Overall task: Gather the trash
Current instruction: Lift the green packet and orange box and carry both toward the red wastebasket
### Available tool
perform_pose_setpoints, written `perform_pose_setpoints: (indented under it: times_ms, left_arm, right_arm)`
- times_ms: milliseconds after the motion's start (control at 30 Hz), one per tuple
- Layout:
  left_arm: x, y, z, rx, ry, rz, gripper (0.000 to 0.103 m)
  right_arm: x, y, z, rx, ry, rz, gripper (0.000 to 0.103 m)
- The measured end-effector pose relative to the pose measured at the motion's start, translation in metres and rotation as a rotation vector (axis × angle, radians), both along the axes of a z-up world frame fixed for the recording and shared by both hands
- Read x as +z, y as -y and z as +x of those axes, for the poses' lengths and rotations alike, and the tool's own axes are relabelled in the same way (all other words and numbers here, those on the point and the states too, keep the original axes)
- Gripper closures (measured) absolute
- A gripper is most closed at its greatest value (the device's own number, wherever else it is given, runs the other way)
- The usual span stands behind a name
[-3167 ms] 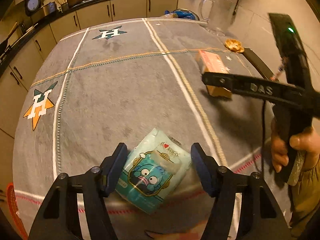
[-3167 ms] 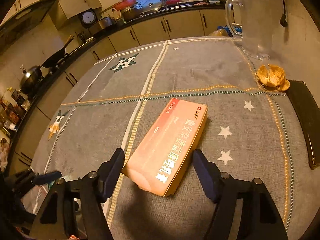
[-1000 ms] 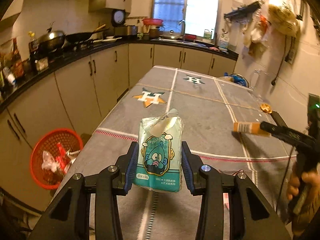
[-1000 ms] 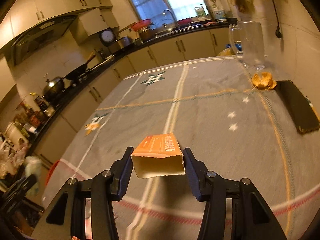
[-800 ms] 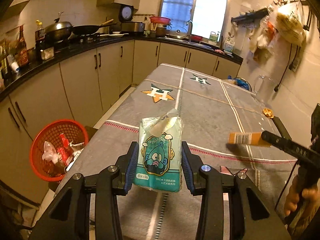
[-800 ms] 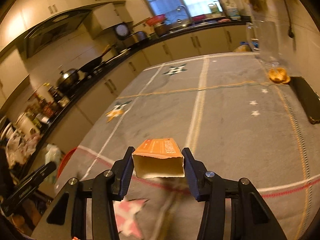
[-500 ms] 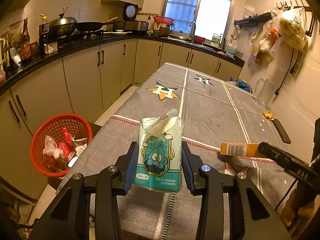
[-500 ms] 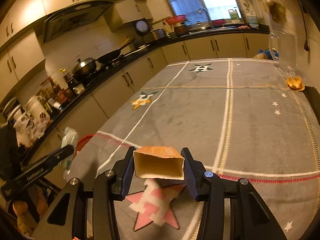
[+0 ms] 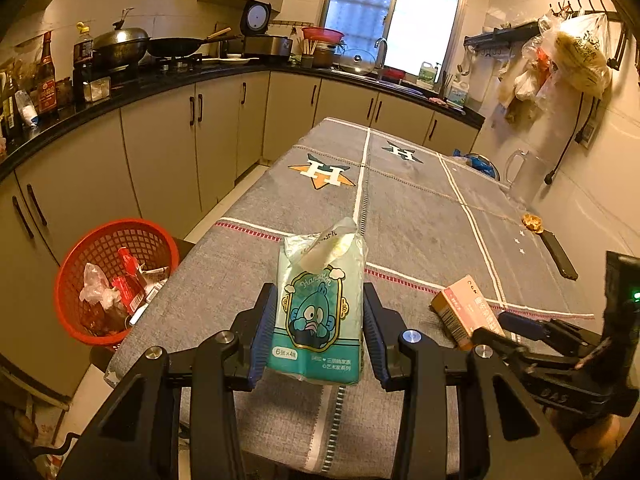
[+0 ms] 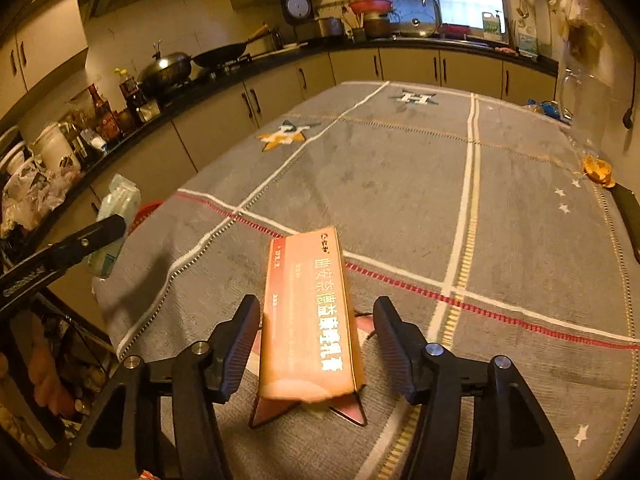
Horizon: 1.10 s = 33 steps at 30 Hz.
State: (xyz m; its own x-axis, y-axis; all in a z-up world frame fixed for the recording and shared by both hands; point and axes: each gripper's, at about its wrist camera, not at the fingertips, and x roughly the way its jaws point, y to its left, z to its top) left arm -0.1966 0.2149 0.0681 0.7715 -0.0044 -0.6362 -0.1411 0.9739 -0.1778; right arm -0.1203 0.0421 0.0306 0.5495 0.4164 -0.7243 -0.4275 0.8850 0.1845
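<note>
My left gripper [image 9: 318, 336] is shut on a teal tissue pack [image 9: 320, 308] with a cartoon fish, held upright above the near end of the grey-clothed table [image 9: 400, 208]. My right gripper [image 10: 318, 344] is open; the orange cardboard box [image 10: 310, 312] sits tilted between its jaws with a gap on each side, over the cloth. The box also shows in the left wrist view [image 9: 464, 312] at the right gripper's tips. A red mesh trash basket [image 9: 114, 280] with wrappers stands on the floor left of the table.
An orange peel [image 10: 598, 170] and a dark flat object [image 10: 630, 212] lie at the table's right edge. A clear jug [image 9: 520, 176] stands at the far right. Cabinets and a loaded counter [image 9: 160, 80] run along the left.
My right gripper has opened and let go of the orange box, which has tipped down towards the cloth. My left gripper has kept hold of the tissue pack and drawn back a little.
</note>
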Motion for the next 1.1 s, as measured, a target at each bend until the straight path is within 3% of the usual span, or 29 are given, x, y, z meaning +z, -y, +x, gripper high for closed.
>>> perform_pose_setpoints:
  times_ms: [100,200,700,1100]
  left_arm:
    - [0.000,-0.001,-0.002,0.004,0.003,0.000,0.063]
    - [0.000,-0.004,-0.004,0.009,0.005,0.002,0.063]
    - [0.001,-0.011,-0.015,0.047,0.011,0.006,0.063]
    - [-0.003,-0.024,-0.028,0.067,0.007,-0.002,0.063]
  right_arm:
    - [-0.006,-0.009,0.001,0.016,0.003,-0.027,0.038]
    - [-0.007,-0.015,-0.001,0.028,0.011,-0.046,0.048]
    - [0.030,-0.019,-0.029,0.060,0.110,0.040,0.049]
    - [0.037,-0.039,-0.050,0.104,0.136,0.072,0.049]
